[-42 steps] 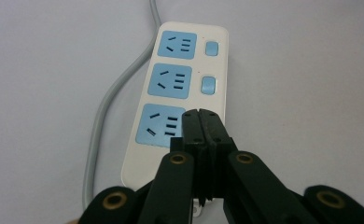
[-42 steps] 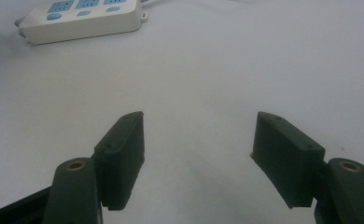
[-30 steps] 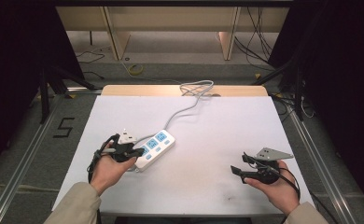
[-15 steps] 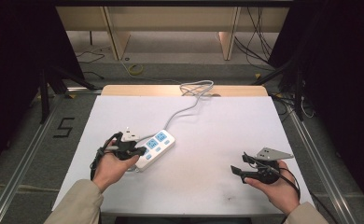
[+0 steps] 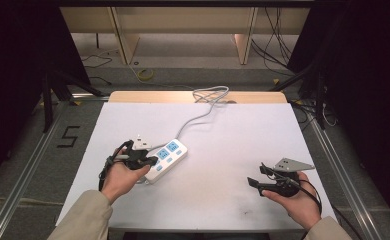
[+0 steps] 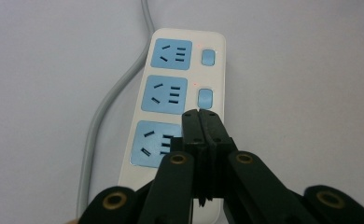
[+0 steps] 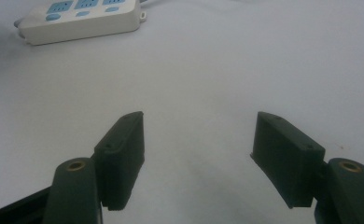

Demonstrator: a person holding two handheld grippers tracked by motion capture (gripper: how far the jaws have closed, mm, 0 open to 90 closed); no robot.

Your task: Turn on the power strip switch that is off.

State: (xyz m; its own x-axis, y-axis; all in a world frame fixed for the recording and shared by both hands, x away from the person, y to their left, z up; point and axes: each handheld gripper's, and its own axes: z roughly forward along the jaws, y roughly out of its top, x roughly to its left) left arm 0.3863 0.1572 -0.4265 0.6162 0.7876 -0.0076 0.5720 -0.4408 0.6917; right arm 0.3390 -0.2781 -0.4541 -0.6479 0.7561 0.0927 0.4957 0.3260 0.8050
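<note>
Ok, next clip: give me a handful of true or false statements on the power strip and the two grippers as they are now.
1. The left gripper has its jaws closed together above the power strip. True.
2. The right gripper is clamped on the strip's cable. False: its jaws stand apart over bare table, with nothing between them.
3. The power strip has three blue sockets, each with a blue switch beside it. True, though the nearest switch is hidden behind the jaws in the left gripper view.
4. The power strip lies on the person's right side of the table. False: it lies on the left side, by the left hand.
5. The strip's grey cable runs off toward the far edge. True.
</note>
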